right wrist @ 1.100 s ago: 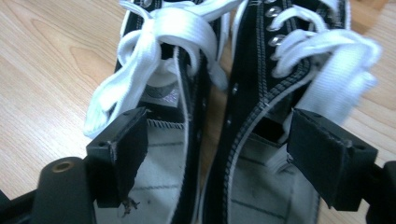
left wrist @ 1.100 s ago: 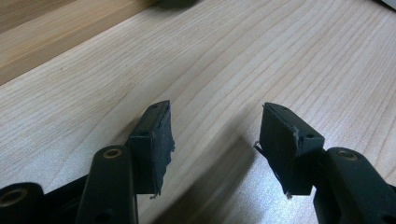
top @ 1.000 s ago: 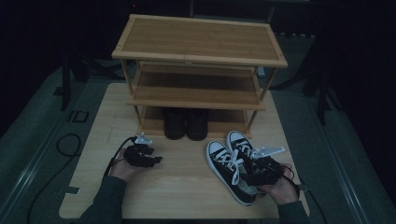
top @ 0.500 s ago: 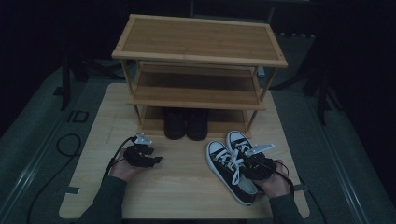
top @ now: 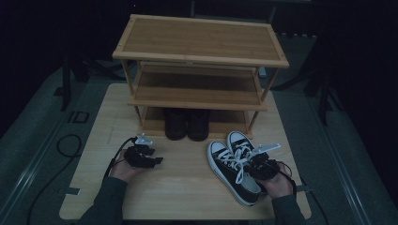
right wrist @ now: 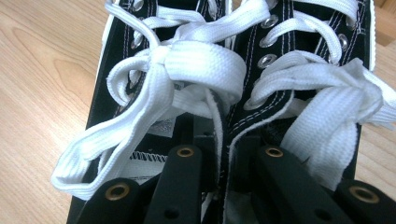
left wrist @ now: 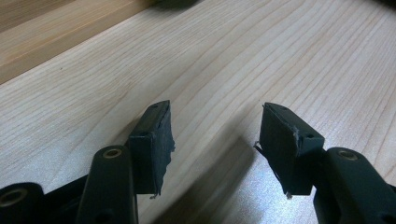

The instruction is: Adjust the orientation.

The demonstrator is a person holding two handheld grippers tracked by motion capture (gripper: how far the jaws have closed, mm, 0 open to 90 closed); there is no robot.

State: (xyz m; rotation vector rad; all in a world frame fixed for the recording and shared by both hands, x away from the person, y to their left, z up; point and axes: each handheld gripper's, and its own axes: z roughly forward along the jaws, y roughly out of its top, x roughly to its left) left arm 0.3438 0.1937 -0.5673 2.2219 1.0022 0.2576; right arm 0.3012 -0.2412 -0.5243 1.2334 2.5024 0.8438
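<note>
The pair of black canvas sneakers with white laces and toe caps lies on the right front part of the light wooden desk, toes toward the three-tier wooden shoe rack. The right gripper has its jaws pressed together on the adjoining inner collars of both sneakers. The left gripper rests on bare desk, jaws apart and holding nothing. A pair of dark shoes, apparently boots, stands on the rack's bottom shelf.

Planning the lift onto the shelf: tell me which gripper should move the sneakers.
Right. The right gripper is clamped on the inner collars of the sneakers; the left gripper sits open over bare table.
</note>
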